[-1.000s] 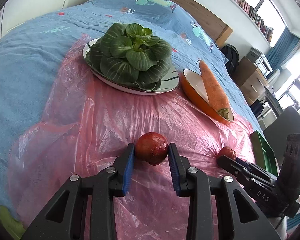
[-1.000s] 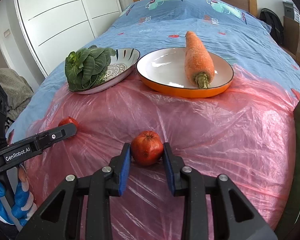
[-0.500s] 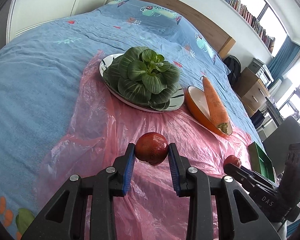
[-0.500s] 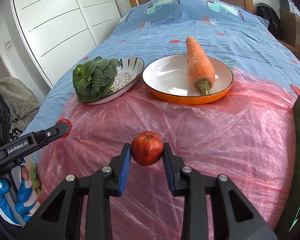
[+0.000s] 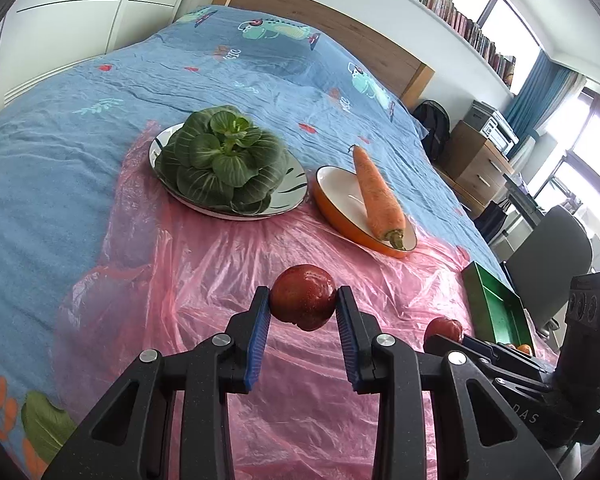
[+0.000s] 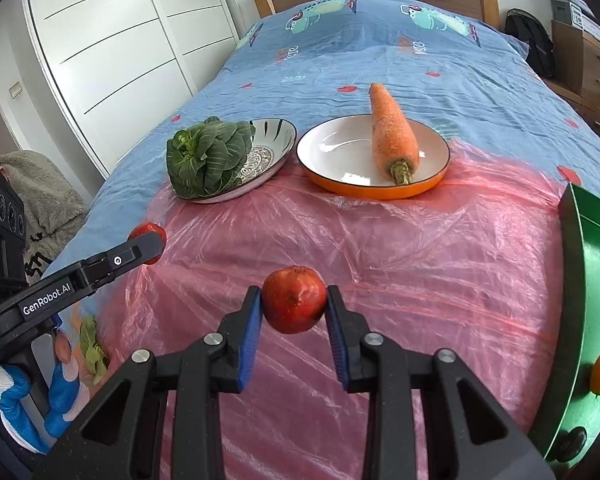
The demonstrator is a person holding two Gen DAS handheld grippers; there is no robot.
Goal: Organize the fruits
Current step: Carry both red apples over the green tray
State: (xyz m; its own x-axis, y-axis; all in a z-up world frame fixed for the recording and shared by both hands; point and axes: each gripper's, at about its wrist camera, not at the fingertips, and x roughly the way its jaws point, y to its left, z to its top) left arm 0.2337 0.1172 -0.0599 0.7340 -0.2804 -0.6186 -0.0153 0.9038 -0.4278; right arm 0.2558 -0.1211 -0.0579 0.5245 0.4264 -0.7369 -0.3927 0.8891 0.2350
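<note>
You had both tongs clamped on red fruit: left tongs (image 5: 303,312) and right tongs (image 6: 294,312) each carried one above the bed; next, the green tray (image 6: 592,264), to their right

Left matte black plastic two-finger gripper (image 5: 303,334): blue ribbed pads (image 5: 257,340), silver round screws, triangular cutouts, white "GenRobot.AI" lettering on its side. Right matte black gripper (image 6: 294,330): same build, "DAS" marking. Blue-and-white knit glove (image 6: 32,392) on left hand.
</note>
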